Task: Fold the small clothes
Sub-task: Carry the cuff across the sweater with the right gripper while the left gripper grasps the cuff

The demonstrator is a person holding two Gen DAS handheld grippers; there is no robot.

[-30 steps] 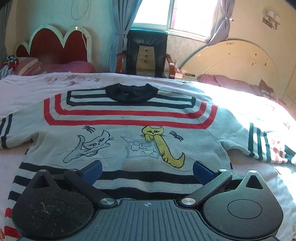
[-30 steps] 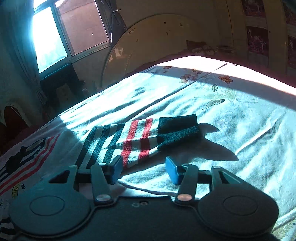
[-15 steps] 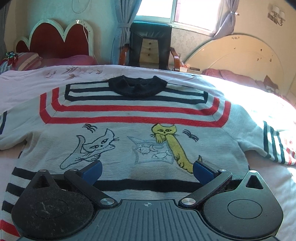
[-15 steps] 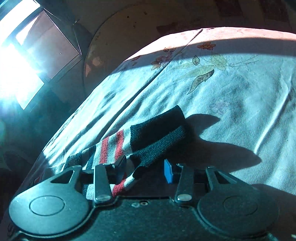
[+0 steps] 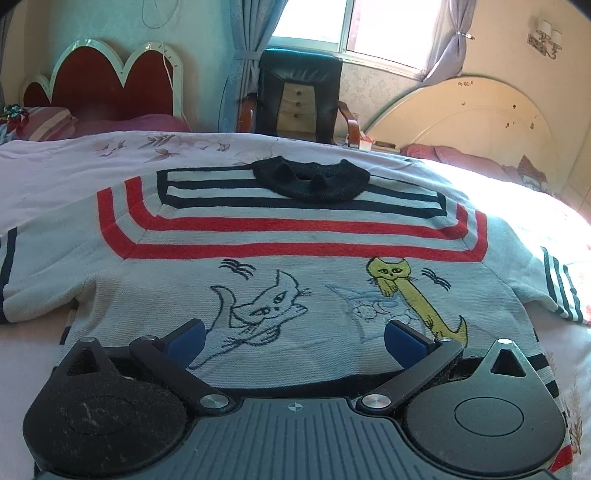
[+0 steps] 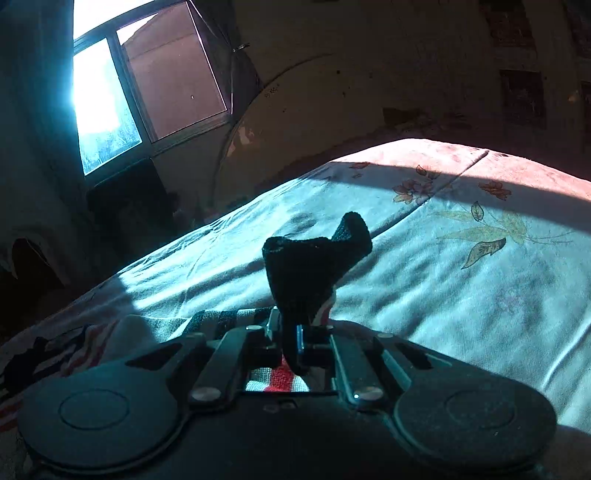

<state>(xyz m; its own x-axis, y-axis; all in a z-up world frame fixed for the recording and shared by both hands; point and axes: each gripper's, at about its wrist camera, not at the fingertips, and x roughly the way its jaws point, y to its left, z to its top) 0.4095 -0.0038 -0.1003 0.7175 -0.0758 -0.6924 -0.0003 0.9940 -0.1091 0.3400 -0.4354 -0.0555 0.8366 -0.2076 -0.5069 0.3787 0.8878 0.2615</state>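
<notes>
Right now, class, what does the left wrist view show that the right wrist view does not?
Only the left wrist view shows the sweater's front: black collar, yellow cat, and the open left gripper. Only the right wrist view shows the right gripper shut on the black sleeve cuff. Both show the flowered bedsheet and the window.

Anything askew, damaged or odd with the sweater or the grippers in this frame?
Nothing looks damaged. The sweater lies flat, face up on the bed. The right gripper is clamped on the dark sleeve cuff, which bunches upward, as expected when gripped. The left gripper is open over the hem.
</notes>
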